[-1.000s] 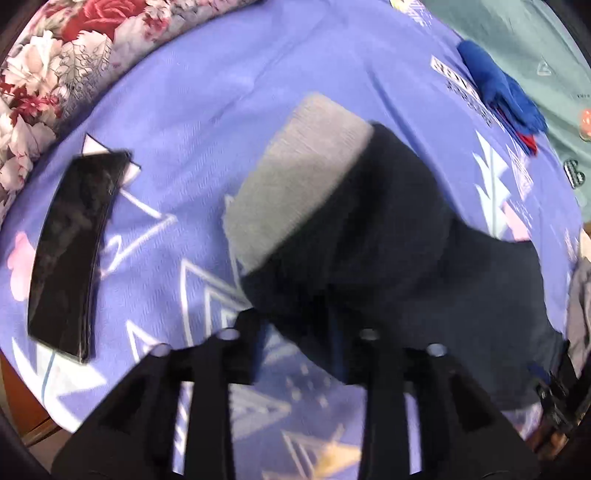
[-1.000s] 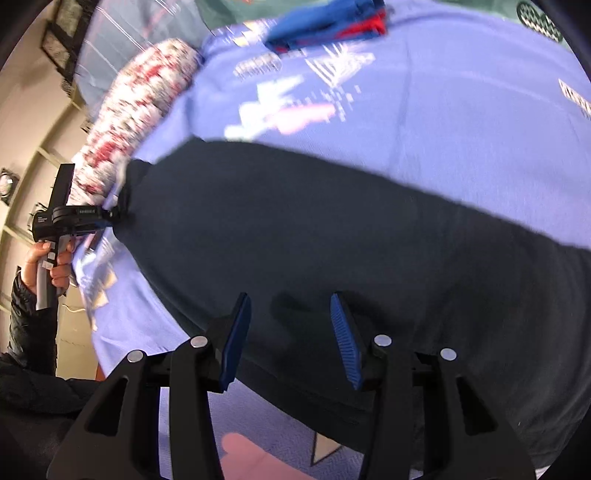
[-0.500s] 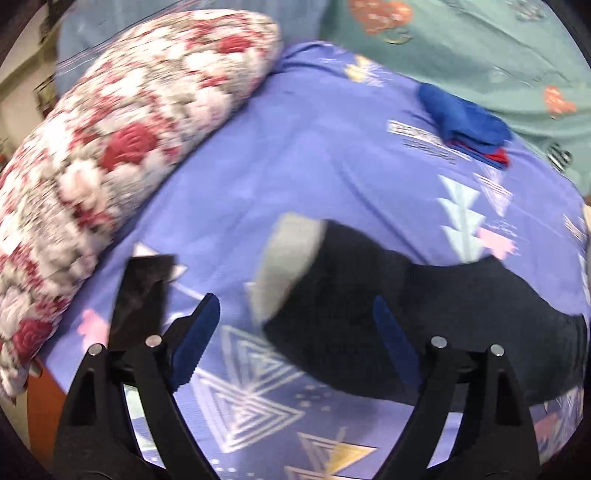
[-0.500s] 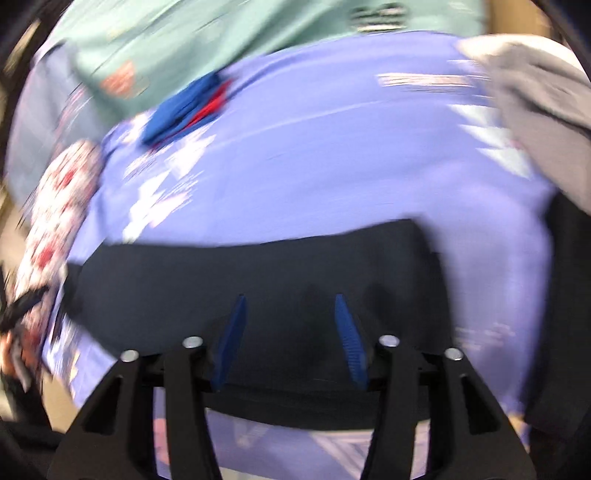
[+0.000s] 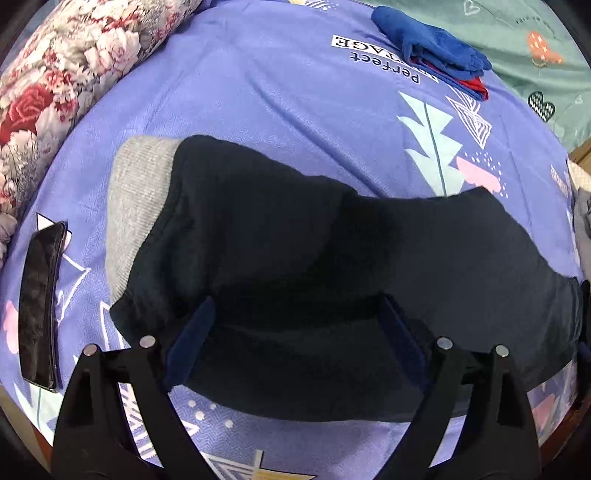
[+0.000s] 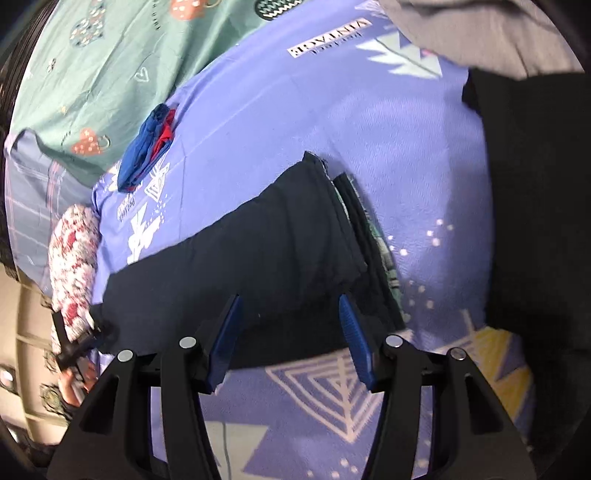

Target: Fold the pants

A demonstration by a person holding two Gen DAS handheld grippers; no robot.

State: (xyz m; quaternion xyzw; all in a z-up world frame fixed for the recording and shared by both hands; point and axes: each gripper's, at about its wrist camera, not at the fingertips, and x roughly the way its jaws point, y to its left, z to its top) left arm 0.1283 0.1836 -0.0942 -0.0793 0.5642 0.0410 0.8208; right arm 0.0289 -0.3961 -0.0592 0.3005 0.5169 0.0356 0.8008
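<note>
The left tool (image 5: 295, 336) stands wide open above the dark pants (image 5: 332, 266). Its jaws have just been spreading further, and its blue pads (image 5: 190, 343) hang over the near edge of the cloth without pinching it. The right tool (image 6: 291, 332) is about half open, its jaws having parted a little just now and then held. Its blue pads (image 6: 225, 336) straddle the near edge of the pants (image 6: 258, 258) with nothing gripped between them.

In the left wrist view the pants lie flat on the purple bedsheet (image 5: 258, 92), filling the middle of the picture and stretching from 9 o'clock to 3 o'clock. A grey ribbed band (image 5: 136, 206) shows at their 9 o'clock end. In the right wrist view the same garment runs as a folded strip from 8 o'clock up toward 1 o'clock, with layered edges stacked at the upper end.

Further out in the left wrist view, a black phone (image 5: 38, 306) lies on the sheet at 9 o'clock, apart from the pants. A floral pillow (image 5: 66, 74) sits at 10 o'clock. A folded blue and red garment (image 5: 436, 55) rests at 1 o'clock, well apart from the pants, beside a green blanket (image 5: 524, 44). In the right wrist view another dark cloth (image 6: 535, 203) fills the 3 o'clock side under a grey garment (image 6: 480, 33) at 1 o'clock. At 8 o'clock the other tool shows blurred, held in a hand (image 6: 74, 384).
</note>
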